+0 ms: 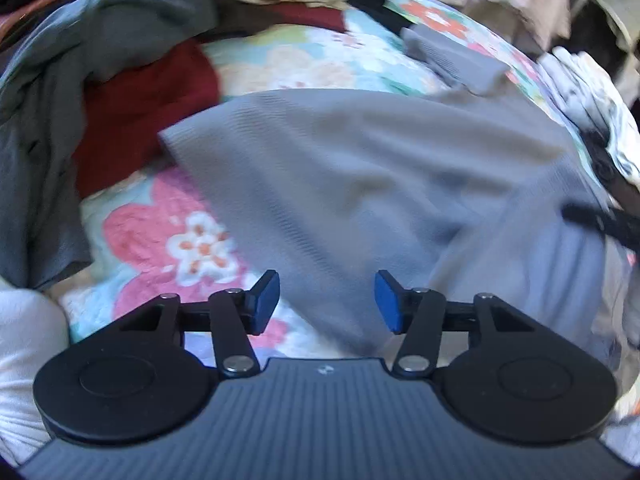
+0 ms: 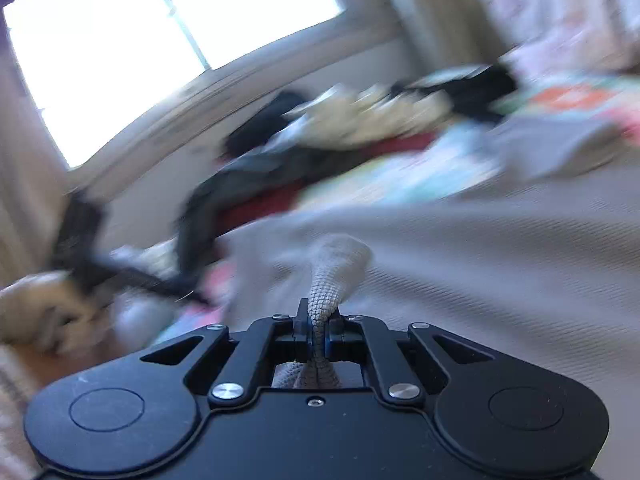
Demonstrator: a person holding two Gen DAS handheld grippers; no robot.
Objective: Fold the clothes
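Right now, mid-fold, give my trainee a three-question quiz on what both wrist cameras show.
1. True or false: the left gripper has its fingers shut on the red garment.
2. What does the right gripper pinch? A) the floral quilt B) a bunched fold of the grey knit garment C) nothing
3. Fill in: past the right gripper, the bright shape on the far wall is a ____.

Key:
1. False; its fingers stand apart over the grey knit garment, gripping nothing.
2. B
3. window
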